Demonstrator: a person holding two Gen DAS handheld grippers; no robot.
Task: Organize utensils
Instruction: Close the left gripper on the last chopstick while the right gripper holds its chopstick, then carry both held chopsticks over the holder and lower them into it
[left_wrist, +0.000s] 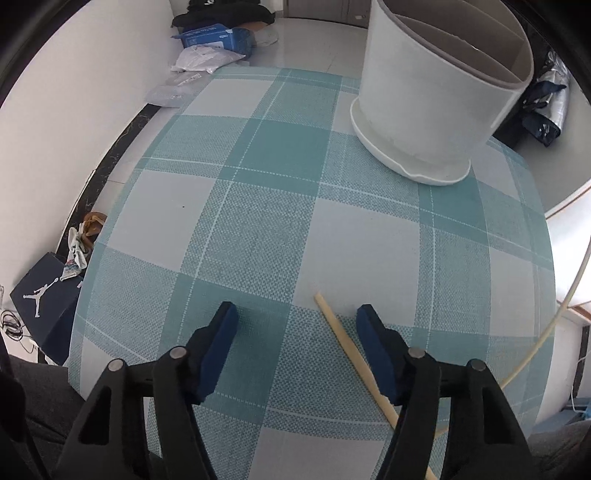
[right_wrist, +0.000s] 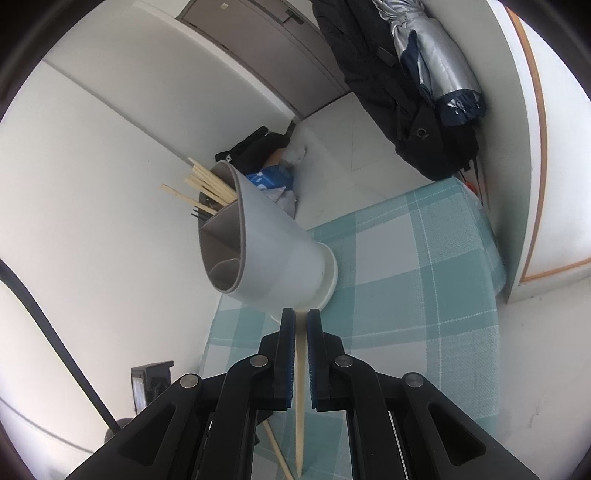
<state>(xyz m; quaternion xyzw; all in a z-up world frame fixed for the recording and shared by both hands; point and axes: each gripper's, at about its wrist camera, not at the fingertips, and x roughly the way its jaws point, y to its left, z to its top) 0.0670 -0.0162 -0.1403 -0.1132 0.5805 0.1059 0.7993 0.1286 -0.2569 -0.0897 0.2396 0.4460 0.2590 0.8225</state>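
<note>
While the teal-and-white checked woven cloth (left_wrist: 280, 206) covers the bench, the white round plastic utensil holder (left_wrist: 436, 110) stands at one o'clock. The left hand-held gripper (left_wrist: 295, 325) is released around a pale wooden chopstick (left_wrist: 343, 336); the right hand-held gripper (right_wrist: 301, 321) clenches another pale chopstick (right_wrist: 300, 406). Clutter lines the tiled floor (left_wrist: 314, 40).

Ahead of the left gripper (left_wrist: 295, 325), bare checked cloth (left_wrist: 258, 192) lies free as far as the white utensil holder (left_wrist: 436, 110) at upper right. One chopstick (left_wrist: 343, 336) crosses the cloth just inside its right finger.
</note>
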